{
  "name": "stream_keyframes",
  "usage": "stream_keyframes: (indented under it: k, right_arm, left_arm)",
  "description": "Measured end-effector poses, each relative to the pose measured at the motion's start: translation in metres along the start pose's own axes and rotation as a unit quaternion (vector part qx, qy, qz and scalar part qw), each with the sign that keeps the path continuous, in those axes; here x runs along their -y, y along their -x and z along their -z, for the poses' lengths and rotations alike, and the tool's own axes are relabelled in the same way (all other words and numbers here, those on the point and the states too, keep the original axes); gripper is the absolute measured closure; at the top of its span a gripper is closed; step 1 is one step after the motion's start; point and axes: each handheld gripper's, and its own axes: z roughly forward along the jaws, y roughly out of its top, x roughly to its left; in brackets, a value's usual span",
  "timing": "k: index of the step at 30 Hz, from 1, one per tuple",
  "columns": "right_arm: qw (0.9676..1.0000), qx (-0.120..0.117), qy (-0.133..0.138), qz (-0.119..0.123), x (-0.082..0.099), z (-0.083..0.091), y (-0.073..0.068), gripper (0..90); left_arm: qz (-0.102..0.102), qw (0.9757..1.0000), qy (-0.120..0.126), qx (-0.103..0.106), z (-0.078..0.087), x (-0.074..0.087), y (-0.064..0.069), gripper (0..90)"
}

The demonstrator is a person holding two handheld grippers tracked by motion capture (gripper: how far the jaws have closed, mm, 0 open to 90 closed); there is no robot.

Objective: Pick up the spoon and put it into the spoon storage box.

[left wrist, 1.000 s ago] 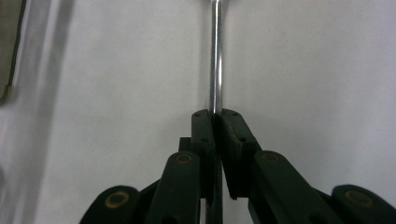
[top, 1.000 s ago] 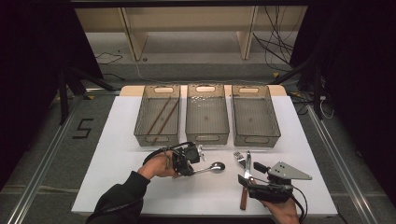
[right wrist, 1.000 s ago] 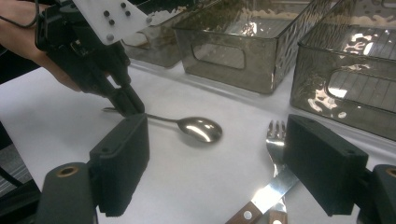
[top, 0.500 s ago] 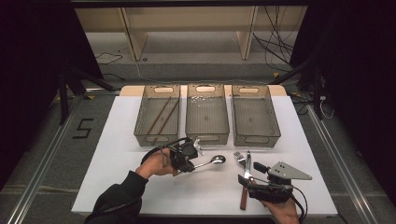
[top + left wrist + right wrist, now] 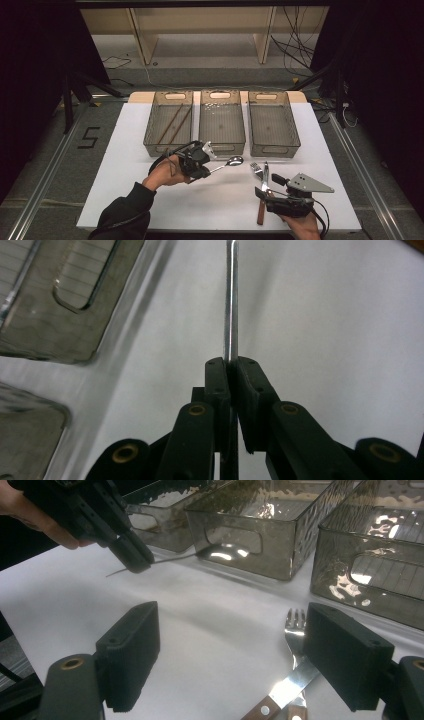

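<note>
My left gripper (image 5: 204, 170) is shut on the handle of a metal spoon (image 5: 233, 161) and holds it a little above the white table, in front of the middle bin. In the left gripper view the pads (image 5: 219, 377) clamp the spoon's thin handle (image 5: 231, 315), which runs straight ahead. My right gripper (image 5: 268, 186) rests at the table's front right, its jaws open and wide apart with nothing between them. Just ahead of it lie a fork (image 5: 296, 625) and a wooden-handled knife (image 5: 292, 682). The right gripper view also catches the left gripper (image 5: 125, 545) and the spoon bowl (image 5: 220, 552).
Three smoky transparent bins stand in a row at the back of the table (image 5: 125, 150): the left bin (image 5: 152, 127) holds two chopsticks (image 5: 172, 122), then the middle bin (image 5: 221, 142) and the right bin (image 5: 295, 135). Shelving and cables lie beyond the table.
The left gripper has risen with the spoon and drifted toward the bins. The right gripper has stayed where it was.
</note>
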Motion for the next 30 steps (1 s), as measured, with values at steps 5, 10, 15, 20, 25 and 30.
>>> stream_keyframes:
  k: [5, 10, 15, 20, 25, 30]
  right_arm:
    - [1.0, 0.0, 0.0, 0.0, 0.0, 0.0, 0.0, 23.6]
    - [1.0, 0.0, 0.0, -0.001, 0.0, 0.0, 0.0, 23.6]
    - [1.0, 0.0, 0.0, -0.001, 0.0, 0.0, 0.0, 23.6]
    - [1.0, 0.0, 0.0, -0.001, 0.0, 0.0, 0.0, 23.6]
    - [1.0, 0.0, 0.001, -0.001, 0.0, 0.0, 0.0, 23.6]
    - [1.0, 0.0, 0.0, -0.001, 0.0, -0.001, 0.0, 23.7]
  left_arm:
    - [0.009, 0.9998, 0.018, -0.002, 0.007, -0.001, -0.002, 83.8]
    - [0.017, 0.9993, 0.034, -0.008, 0.015, -0.002, -0.005, 83.8]
    - [0.022, 0.9986, 0.047, -0.013, 0.023, -0.005, -0.009, 83.8]
    - [0.031, 0.9977, 0.059, -0.017, 0.031, -0.007, -0.013, 83.8]
    - [0.037, 0.9967, 0.069, -0.019, 0.039, -0.01, -0.014, 83.9]
    - [0.043, 0.9954, 0.081, -0.027, 0.046, -0.015, -0.017, 83.8]
